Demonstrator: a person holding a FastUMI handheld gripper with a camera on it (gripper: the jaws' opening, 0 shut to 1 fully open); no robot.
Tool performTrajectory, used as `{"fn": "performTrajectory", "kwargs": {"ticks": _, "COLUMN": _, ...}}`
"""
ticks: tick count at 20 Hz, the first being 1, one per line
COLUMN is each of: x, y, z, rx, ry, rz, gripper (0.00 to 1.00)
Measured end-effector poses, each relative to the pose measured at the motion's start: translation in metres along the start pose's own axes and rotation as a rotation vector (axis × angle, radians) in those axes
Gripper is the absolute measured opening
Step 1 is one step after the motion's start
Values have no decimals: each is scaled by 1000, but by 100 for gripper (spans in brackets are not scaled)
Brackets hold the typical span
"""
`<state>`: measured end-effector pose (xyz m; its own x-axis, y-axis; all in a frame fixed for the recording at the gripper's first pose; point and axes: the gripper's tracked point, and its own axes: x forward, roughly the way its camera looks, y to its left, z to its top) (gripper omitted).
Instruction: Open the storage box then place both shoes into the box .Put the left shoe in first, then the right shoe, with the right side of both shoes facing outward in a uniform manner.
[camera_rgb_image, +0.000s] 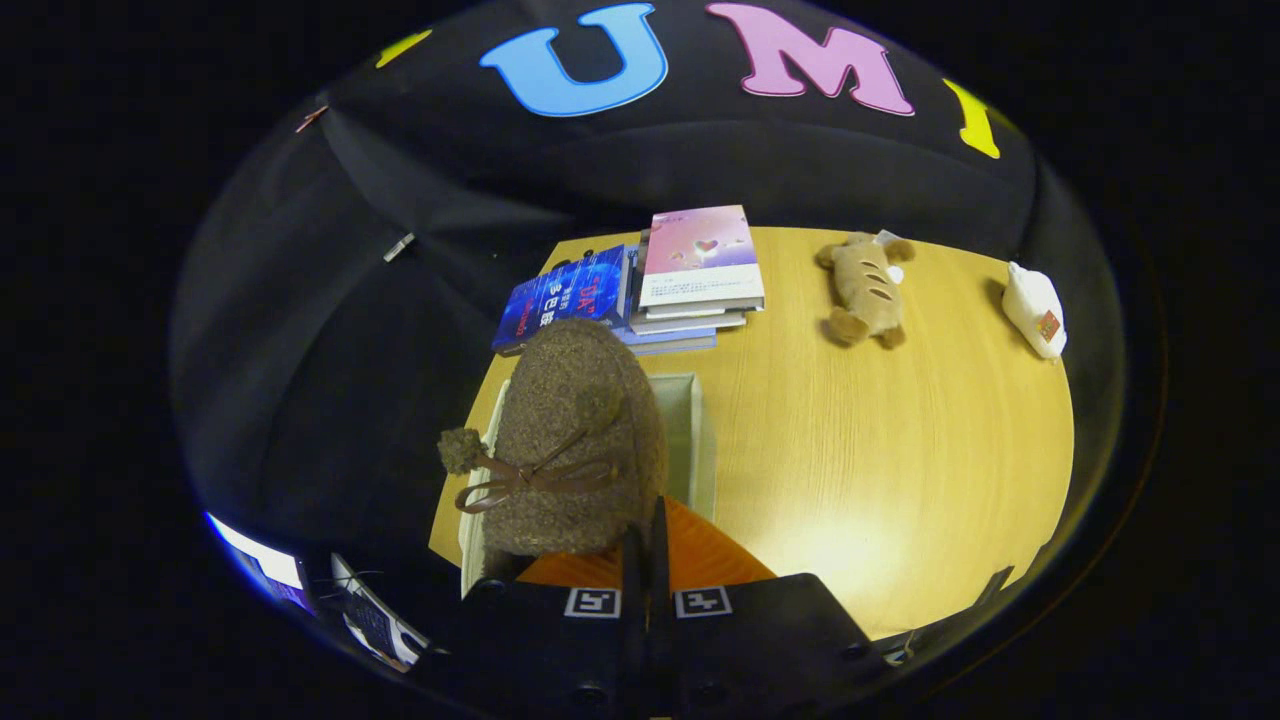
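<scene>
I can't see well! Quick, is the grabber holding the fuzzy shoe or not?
Gripper: fingers closed together, pinching the back of the brown shoe and holding it over the white box.

Square black-and-white marker tags on the gripper (645, 545); blue book (562, 297) cover print too small to read.

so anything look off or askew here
Nothing damaged or spilled. The shoe hangs toe-forward over the open box, pinched at its rear edge by the closed claw, so it sits above the box, not inside.
</scene>
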<state>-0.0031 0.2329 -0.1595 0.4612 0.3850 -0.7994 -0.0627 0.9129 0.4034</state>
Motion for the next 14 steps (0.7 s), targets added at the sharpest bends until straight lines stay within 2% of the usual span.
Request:
{"fn": "performTrajectory", "kwargs": {"ticks": 9, "x": 49, "y": -15, "z": -34, "rx": -100, "ry": 104, "rz": -168, "gripper": 8}}
{"fn": "performTrajectory", "kwargs": {"ticks": 14, "x": 52, "y": -8, "z": -38, "rx": -103, "ry": 118, "rz": -152, "gripper": 14}}
